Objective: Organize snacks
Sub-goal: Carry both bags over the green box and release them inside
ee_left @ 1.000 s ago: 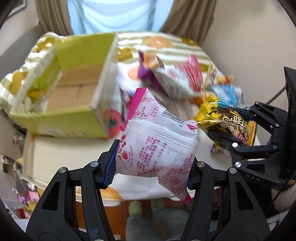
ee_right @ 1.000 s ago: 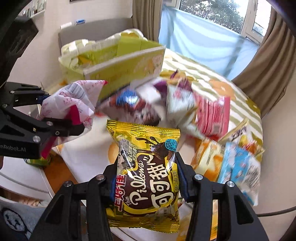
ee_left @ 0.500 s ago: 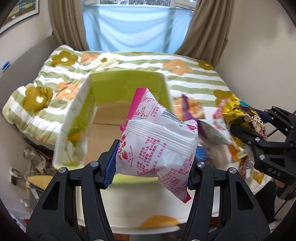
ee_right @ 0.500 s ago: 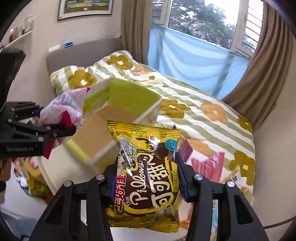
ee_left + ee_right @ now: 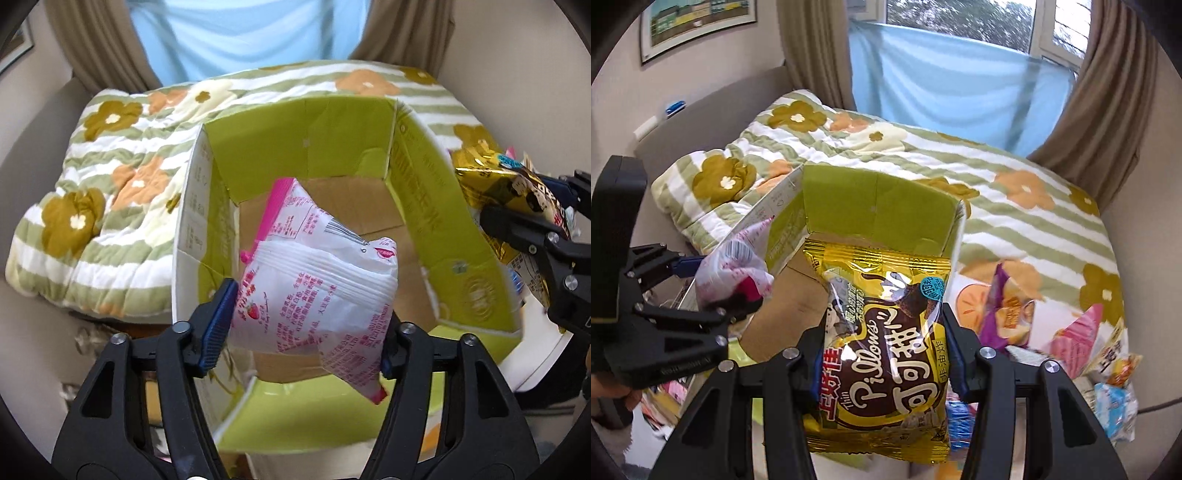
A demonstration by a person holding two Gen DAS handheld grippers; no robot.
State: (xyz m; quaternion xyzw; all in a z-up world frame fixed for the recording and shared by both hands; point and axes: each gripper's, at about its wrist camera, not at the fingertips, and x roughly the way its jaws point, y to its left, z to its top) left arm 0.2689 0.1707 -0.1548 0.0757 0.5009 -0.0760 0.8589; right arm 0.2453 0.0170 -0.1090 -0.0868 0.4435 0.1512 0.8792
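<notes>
Hovering over the box (image 5: 424, 192) — left gripper (image 5: 306, 325) pinching pink packet (image 5: 317, 295), right gripper (image 5: 882, 358) pinching gold packet (image 5: 886, 332).

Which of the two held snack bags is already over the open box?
The white and pink snack bag in the left claw hangs over the green cardboard box. The gold cocoa bag in the right claw sits off to its right side.

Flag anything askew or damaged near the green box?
The green cardboard box looks fine: open, its brown bottom bare. The odd bit is the loose heap of snack packets lying jumbled at its right. The pink-and-white strawberry packet in the left hand-held gripper is creased, not torn.
</notes>
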